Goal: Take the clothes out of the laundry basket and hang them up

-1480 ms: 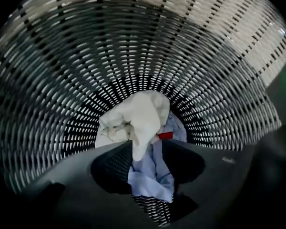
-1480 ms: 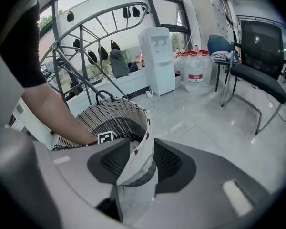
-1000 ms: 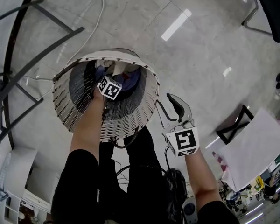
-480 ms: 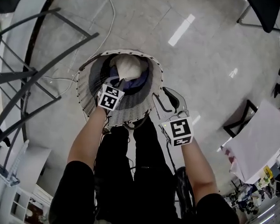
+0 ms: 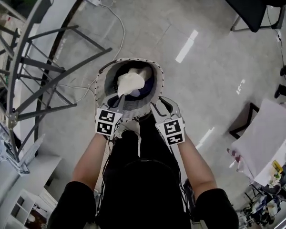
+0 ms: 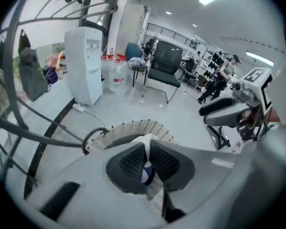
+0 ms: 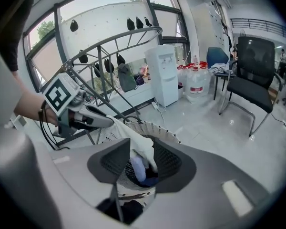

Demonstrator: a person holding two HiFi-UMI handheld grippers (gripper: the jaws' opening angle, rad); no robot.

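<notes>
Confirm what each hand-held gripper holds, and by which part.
Left hand-held gripper: shut on the white garment, pinching its bunched upper end above the laundry basket. Right hand-held gripper: open, holding nothing.

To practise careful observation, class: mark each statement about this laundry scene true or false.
1. The left gripper is shut on a white garment. True.
2. The right gripper grips a blue garment. False: its jaws stand apart and hold nothing.
3. The laundry basket is empty. False: dark blue clothes lie inside it.
4. A white water dispenser stands in the room. True.
</notes>
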